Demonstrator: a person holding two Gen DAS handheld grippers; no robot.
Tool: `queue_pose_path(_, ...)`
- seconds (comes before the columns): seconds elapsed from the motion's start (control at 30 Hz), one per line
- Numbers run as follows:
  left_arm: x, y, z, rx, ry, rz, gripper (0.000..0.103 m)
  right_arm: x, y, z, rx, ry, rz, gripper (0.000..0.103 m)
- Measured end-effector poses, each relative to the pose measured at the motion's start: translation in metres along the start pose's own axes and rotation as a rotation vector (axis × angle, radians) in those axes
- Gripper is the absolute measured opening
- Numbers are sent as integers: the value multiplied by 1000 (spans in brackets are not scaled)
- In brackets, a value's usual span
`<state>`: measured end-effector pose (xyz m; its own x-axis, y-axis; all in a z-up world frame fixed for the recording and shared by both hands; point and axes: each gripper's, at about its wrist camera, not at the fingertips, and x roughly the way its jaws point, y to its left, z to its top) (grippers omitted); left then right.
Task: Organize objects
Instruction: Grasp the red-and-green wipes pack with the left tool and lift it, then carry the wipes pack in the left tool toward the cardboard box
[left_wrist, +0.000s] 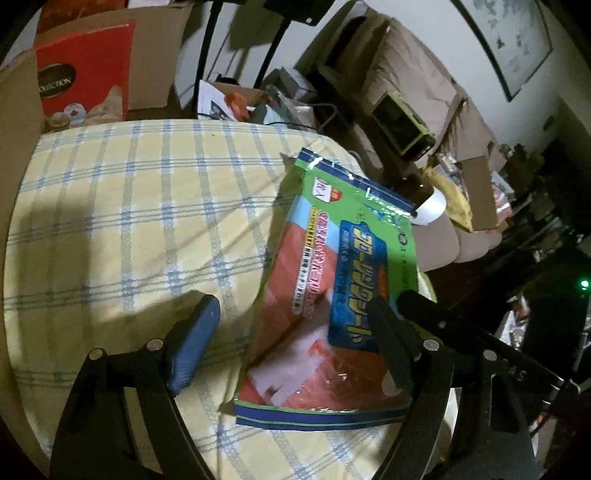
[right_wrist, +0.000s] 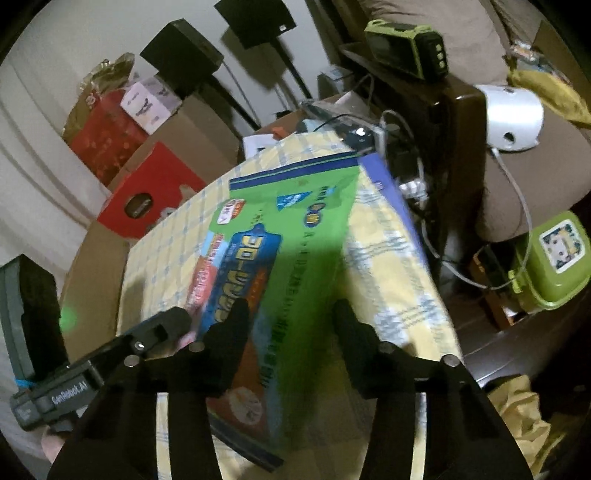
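Observation:
A flat green, red and blue pack of sheets (left_wrist: 332, 277) lies on a table under a yellow and blue checked cloth (left_wrist: 129, 221). Its far end reaches the table's right edge. My left gripper (left_wrist: 291, 332) stands open over the pack's near left part. Its blue-padded finger (left_wrist: 192, 347) rests over the cloth, clear of the pack, and the other finger is over the pack. In the right wrist view my right gripper (right_wrist: 291, 325) straddles the green side of the pack (right_wrist: 295, 240), jaws apart. That view is blurred, and no pad visibly presses. One finger of the left gripper (right_wrist: 166, 325) shows beside it.
A red box (left_wrist: 85, 74) and cardboard boxes stand behind the table. Right of it is a sofa with a green radio (left_wrist: 402, 125) and a white device (right_wrist: 513, 118). Cables (right_wrist: 406, 184) hang by the table's right edge, and a green lunch box (right_wrist: 550, 258) sits lower down.

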<state>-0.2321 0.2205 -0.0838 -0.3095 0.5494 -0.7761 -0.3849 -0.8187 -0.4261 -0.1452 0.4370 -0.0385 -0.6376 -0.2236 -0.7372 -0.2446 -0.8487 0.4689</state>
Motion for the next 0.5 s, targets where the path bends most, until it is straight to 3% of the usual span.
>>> queue_pose_path(0.1, 3, -6, -3, 24, 14, -49, 79, 4, 3, 0, -8, 0, 20, 46)
queue_pose_path(0.2, 3, -12, -6, 45, 12, -46, 79, 4, 1, -1, 13, 0, 52, 47)
queue_pose_path(0.5, -1, -5, -9, 16, 29, -129, 79, -6, -16, -1, 135, 12, 302, 47)
